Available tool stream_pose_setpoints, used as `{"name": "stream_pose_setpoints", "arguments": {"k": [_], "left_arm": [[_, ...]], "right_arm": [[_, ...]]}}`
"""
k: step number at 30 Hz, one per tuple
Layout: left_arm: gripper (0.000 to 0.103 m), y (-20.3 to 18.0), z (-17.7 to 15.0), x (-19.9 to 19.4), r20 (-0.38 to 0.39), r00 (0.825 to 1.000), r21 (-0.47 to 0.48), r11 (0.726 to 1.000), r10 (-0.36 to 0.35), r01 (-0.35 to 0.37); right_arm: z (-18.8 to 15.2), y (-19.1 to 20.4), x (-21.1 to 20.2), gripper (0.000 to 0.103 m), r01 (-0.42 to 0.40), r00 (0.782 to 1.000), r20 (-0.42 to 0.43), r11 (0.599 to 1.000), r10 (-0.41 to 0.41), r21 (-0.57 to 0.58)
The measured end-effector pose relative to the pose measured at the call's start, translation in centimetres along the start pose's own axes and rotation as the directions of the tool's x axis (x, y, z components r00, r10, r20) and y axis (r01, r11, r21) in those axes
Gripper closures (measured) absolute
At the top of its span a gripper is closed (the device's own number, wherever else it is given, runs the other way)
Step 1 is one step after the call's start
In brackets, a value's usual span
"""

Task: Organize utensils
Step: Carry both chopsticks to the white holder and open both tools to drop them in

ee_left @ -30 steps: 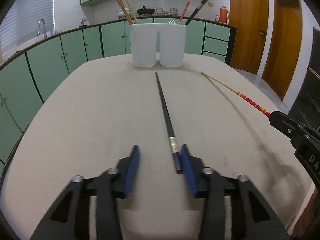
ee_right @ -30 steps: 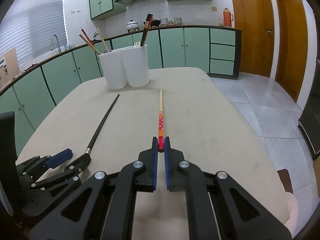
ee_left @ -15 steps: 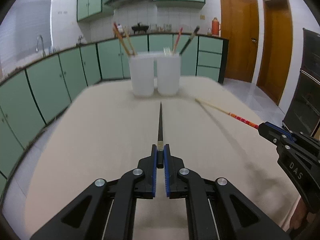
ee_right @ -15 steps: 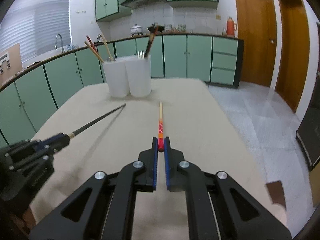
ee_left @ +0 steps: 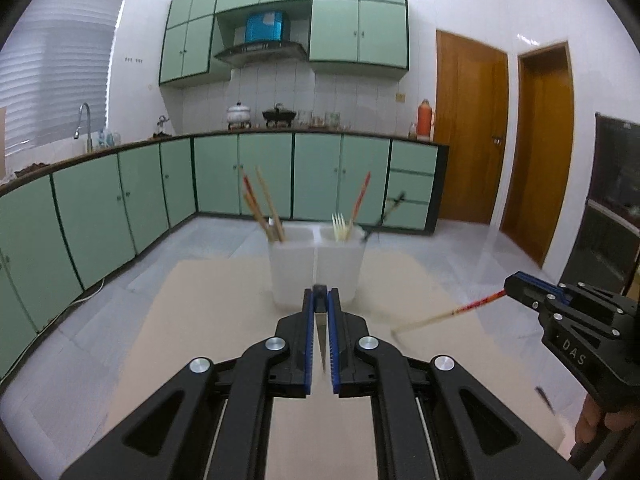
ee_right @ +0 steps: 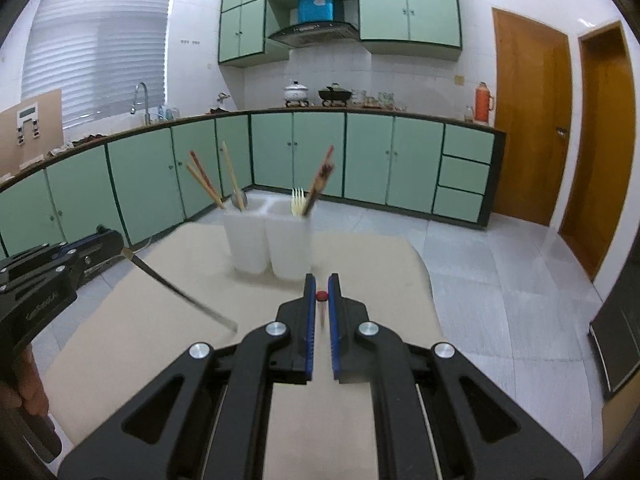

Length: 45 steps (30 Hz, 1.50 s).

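My left gripper [ee_left: 320,292] is shut on the thick end of a black chopstick [ee_left: 321,340], whose shaft hangs down between the fingers, off the beige table [ee_left: 192,328]. My right gripper [ee_right: 321,280] is shut on the red end of a wooden chopstick [ee_right: 321,295], also lifted. Each view shows the other tool: the right gripper [ee_left: 510,282] with its red-and-wood chopstick [ee_left: 448,314], the left gripper [ee_right: 116,240] with the black chopstick [ee_right: 180,296]. A white twin-compartment holder [ee_left: 316,268] [ee_right: 272,240] stands ahead, holding chopsticks, a spoon and a fork.
Green base cabinets [ee_left: 120,208] run along the left and back walls beyond the table's far edge. Two wooden doors [ee_right: 528,120] are at the right. A dark appliance [ee_left: 616,216] stands at the right. A hand [ee_left: 592,428] grips the right tool.
The left gripper shut on the black chopstick. Both grippers then rose, lifting their chopsticks off the table; the holder now sits lower in both views.
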State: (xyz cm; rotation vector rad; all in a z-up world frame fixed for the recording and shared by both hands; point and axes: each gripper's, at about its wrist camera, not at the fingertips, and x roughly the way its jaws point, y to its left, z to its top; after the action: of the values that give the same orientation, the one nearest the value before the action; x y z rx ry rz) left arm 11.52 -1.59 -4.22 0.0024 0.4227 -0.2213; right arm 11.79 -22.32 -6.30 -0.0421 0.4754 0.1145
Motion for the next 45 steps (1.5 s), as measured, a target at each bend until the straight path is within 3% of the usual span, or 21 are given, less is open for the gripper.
{"name": "stream_pose_setpoints", "arguments": {"k": [10, 16, 34, 45], "left_arm": [[0.097, 1.7, 5.7, 0.8, 0.066, 0.995, -0.015, 0.997, -0.071, 0.072], [0.097, 2.8, 8.5, 1.2, 0.105, 0.99, -0.023, 0.995, -0.091, 0.094], [0.097, 2.5, 15.7, 3.7, 0.226, 0.968, 0.023, 0.994, -0.112, 0.109], [0.097, 3.1, 19.8, 7.3, 0.274, 0.956, 0.02, 0.995, -0.101, 0.099]], "right_arm": [[8.2, -0.6, 1.5, 0.098, -0.157, 0.988, -0.004, 0.987, 0.157, 0.021], [12.8, 0.0, 1.6, 0.098, -0.207, 0.978, 0.033, 0.978, 0.207, -0.006], [21.8, -0.1, 3.9, 0.098, -0.215, 0.968, 0.116, 0.974, 0.222, -0.071], [25.4, -1.1, 8.4, 0.098, -0.195, 0.972, 0.12, 0.979, 0.2, -0.055]]}}
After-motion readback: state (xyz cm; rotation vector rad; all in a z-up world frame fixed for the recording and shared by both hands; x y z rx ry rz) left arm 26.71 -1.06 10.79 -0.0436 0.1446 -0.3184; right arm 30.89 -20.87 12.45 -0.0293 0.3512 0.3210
